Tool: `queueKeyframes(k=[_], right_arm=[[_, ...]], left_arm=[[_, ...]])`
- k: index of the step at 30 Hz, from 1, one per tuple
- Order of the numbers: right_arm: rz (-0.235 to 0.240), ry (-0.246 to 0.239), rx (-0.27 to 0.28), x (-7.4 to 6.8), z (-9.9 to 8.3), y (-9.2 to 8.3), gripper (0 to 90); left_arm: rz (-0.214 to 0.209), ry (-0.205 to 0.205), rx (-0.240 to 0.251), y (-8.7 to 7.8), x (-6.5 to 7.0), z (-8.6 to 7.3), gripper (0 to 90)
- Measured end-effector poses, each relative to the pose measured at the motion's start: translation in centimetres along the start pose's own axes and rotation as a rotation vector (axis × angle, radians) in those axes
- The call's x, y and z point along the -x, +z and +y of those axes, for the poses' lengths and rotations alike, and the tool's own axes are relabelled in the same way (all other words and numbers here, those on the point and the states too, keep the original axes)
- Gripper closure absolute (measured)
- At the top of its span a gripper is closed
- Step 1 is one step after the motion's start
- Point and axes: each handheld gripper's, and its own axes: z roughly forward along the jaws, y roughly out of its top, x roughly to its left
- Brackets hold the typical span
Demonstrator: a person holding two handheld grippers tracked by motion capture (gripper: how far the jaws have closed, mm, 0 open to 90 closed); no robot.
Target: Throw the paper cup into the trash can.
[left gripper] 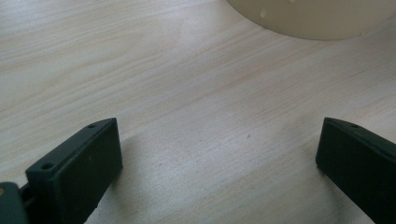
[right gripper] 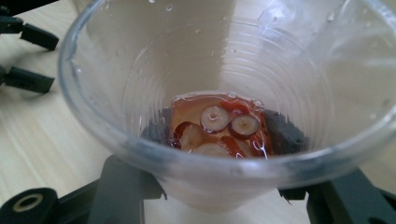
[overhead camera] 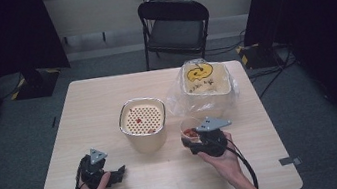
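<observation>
Right now, hold: the right gripper [overhead camera: 194, 141] has its jaws pressed on the lower wall of a clear plastic cup [overhead camera: 190, 130]; through the wet plastic in the right gripper view the dark pads sit against both sides of the cup [right gripper: 224, 107].
Cup contents: red-skinned fruit pieces [right gripper: 219, 128] lying in a little liquid at the bottom, with droplets on the inner wall.
Cup posture: mouth upward, raised a little over the table [overhead camera: 170, 185] as far as the high view lets me judge.
Key relation: the cream strainer bucket [overhead camera: 143, 124], topped by a perforated insert [overhead camera: 142, 117] with a few red bits on it, lies to the left of the cup, near it yet apart; a pour would likely need the cup carried left and its rim tipped that way.
Nearer hand: the right one, by a clear margin.
Left gripper [overhead camera: 116, 174]: jaws wide apart with nothing between them, low over the bare wood [left gripper: 196, 116], pointing towards the bucket's base [left gripper: 313, 18].
Farther out: a second cream tub with a yellow smiley face [overhead camera: 205, 80] stands in a clear bag [overhead camera: 177, 98] behind the cup.
View difference: the right gripper view gives the fruit and the pad contact; the high view gives the cup-to-bucket layout.
</observation>
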Motion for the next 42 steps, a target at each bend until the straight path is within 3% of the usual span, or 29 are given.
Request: queueKeyframes(k=[11, 21, 30, 33, 42], right_arm=[[-0.138, -0.121, 0.030, 0.6, 5.8, -0.3, 49.4], [-0.233, -0.254, 0.025, 0.5, 10.2, 0.8, 50.1], [-0.330, -0.358, 0.059, -0.3, 11.7, 3.6, 50.8], [-0.363, -0.400, 0.043, -0.4, 11.8, 4.6, 51.0], [-0.549, -0.636, -0.043, -1.4, 12.4, 6.8, 51.1]], left_arm=[[0.000, 0.004, -0.002, 0.0, 0.0, 0.0, 0.0], [0.000, 0.003, -0.002, 0.0, 0.0, 0.0, 0.0], [0.000, 0.004, -0.002, 0.0, 0.0, 0.0, 0.0], [0.000, 0.003, -0.002, 0.0, 0.0, 0.0, 0.0], [0.000, 0.005, -0.002, 0.0, 0.0, 0.0, 0.0]])
